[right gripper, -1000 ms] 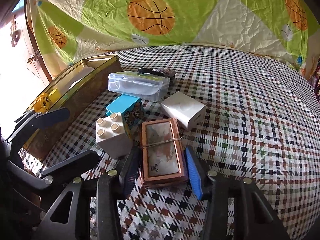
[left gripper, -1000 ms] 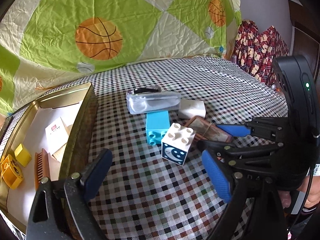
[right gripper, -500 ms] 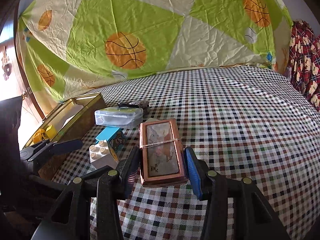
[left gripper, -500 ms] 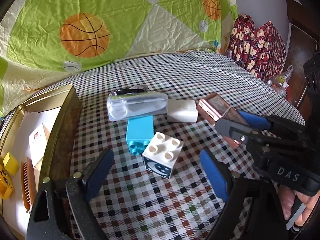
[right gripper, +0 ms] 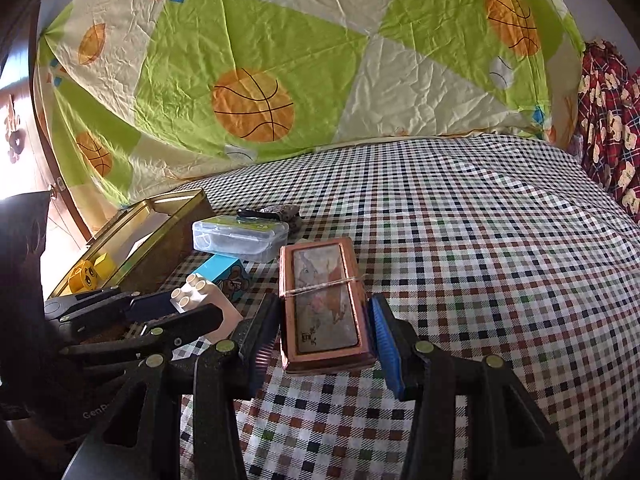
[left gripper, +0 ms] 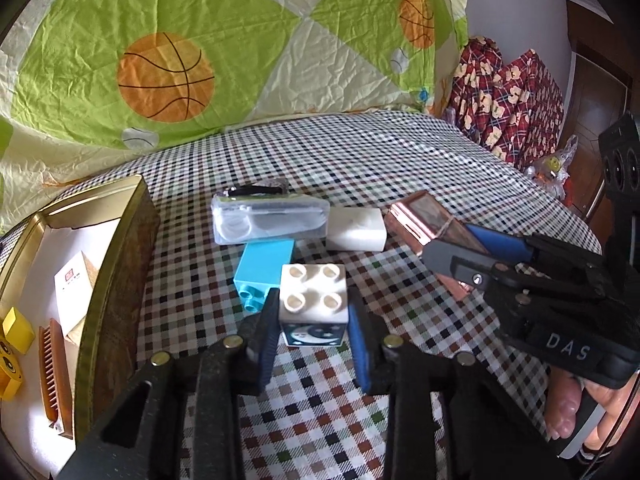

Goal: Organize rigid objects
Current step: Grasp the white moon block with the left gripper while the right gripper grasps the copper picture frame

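Since the frame a second before, the left gripper (left gripper: pixel 313 332) had gone from wide open and short of the pile to closed around the white block (left gripper: pixel 313 303), its blue pads pressed to the block's two sides. Over the same second the right gripper (right gripper: pixel 324 334) had lifted the copper box (right gripper: pixel 323 304) off the cloth (right gripper: pixel 480 248), where it had lain beside the block.

The white block stood studs up on the cloth, a moon picture on its near face, touching the blue block (left gripper: pixel 264 268) just behind it. The blue block lay on its side. Behind it sat the clear case (left gripper: pixel 270 220), with the white charger (left gripper: pixel 356 229) just beside the case's right end and a dark, partly hidden item (left gripper: pixel 256 190) behind the case.

The right gripper was clamped on the copper box, one pad on each long side, with a string tied across the box's middle. In the left view the box hung tilted, above the cloth and to the right of the charger.

The gold tin (left gripper: pixel 116 280) stood open at the left, near the blocks but apart from them. It held a comb (left gripper: pixel 54 376), a small carton (left gripper: pixel 76 284) and yellow pieces (left gripper: pixel 14 344).
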`<state>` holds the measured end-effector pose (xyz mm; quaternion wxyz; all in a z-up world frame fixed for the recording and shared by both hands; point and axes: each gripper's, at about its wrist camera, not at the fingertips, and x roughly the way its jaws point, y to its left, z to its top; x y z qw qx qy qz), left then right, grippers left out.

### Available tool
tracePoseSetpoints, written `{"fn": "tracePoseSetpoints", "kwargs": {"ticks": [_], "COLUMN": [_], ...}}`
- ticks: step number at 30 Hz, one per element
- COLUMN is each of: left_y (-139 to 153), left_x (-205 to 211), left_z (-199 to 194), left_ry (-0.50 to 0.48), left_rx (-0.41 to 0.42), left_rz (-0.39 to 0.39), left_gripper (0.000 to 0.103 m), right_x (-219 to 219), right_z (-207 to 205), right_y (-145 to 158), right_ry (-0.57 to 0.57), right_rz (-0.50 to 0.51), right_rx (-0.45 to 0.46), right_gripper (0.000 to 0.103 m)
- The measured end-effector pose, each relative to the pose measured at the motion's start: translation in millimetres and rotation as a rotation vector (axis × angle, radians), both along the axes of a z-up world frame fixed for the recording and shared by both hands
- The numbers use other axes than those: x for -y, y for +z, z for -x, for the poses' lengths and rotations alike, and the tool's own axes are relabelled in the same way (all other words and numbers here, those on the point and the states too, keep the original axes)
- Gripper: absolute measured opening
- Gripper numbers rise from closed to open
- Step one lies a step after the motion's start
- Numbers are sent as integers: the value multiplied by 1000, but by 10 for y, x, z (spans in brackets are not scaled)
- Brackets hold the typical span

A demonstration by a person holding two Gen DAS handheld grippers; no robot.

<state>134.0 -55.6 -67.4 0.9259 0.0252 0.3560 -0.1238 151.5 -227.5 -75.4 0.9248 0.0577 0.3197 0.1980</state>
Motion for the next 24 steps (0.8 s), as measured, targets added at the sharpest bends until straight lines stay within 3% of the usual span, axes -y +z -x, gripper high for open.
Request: {"fn": "tracePoseSetpoints", "kwargs": {"ticks": [5,14,24], "left_y": [62,140,233], "left_x": [-103,-344,-427], "left_z": [84,200,355], "left_ry": [54,136,175], "left_rx": [49,126,235], "left_rz": [19,120,141], "left_gripper": [30,30,30], "right_x": [1,9,24], "right_z": [12,58,95], "right_y": [14,44,66], "right_ry": [1,0,6], "right_rz": [-5,-18,-33], "right_rx": [11,33,59], "right_gripper": [48,48,48]}}
